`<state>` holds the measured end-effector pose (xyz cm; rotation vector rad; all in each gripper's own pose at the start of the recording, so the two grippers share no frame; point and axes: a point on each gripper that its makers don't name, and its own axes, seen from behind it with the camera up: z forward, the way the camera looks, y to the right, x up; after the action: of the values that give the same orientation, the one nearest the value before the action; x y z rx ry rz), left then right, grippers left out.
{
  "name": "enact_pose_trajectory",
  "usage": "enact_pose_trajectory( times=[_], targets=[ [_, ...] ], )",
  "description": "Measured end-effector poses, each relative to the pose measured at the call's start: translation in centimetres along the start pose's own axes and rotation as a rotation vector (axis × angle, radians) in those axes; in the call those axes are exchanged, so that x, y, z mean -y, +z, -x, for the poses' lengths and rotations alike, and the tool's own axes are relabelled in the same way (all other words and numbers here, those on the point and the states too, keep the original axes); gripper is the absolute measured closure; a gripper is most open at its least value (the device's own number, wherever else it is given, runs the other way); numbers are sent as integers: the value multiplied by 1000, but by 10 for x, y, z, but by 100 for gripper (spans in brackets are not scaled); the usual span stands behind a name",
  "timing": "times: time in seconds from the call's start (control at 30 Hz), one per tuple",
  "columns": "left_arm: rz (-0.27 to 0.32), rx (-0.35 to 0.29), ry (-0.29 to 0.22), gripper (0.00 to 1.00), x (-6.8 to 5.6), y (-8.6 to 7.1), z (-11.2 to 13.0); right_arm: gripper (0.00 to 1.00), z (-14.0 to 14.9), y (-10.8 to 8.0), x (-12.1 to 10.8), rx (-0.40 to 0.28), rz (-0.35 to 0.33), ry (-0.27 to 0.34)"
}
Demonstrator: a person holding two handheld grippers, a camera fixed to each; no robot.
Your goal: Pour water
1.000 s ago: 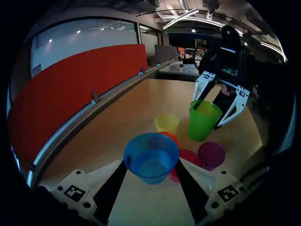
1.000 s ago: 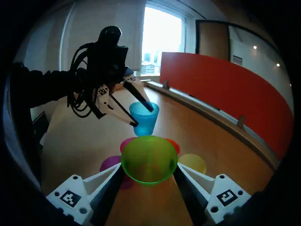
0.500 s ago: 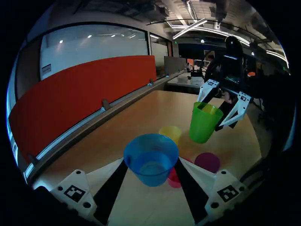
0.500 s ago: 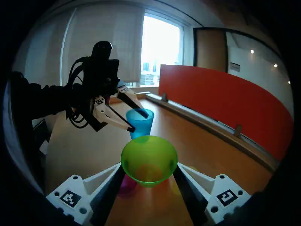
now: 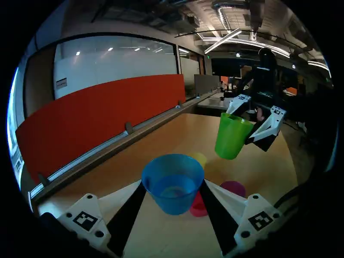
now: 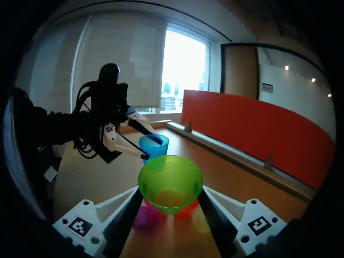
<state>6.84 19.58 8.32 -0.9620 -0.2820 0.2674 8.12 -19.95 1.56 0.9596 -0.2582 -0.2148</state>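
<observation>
Wooden table (image 5: 180,133) with purple cup (image 5: 233,188) below; left fingers (image 5: 128,211) clamp blue cup (image 5: 173,182), right fingers (image 6: 124,210) green cup (image 6: 170,189).

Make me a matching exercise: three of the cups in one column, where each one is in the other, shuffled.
Things:
1. blue cup
2. green cup
3. purple cup

Places:
A. on the table
B. held in the left tongs
C. held in the right tongs

Pairs: 1-B, 2-C, 3-A
</observation>
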Motion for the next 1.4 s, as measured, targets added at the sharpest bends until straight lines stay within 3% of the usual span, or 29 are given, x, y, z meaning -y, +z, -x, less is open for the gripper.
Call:
enact_pose_trajectory(
  times=[0.6, 1.4],
  targets=[
    [-35, -51, -16, 15, -9, -36, -10, 11, -24, 0, 16, -69, -14, -12],
    [-64, -119, -41, 15, -17, -63, -17, 10, -42, 9, 28, -126, -35, 6]
  ],
)
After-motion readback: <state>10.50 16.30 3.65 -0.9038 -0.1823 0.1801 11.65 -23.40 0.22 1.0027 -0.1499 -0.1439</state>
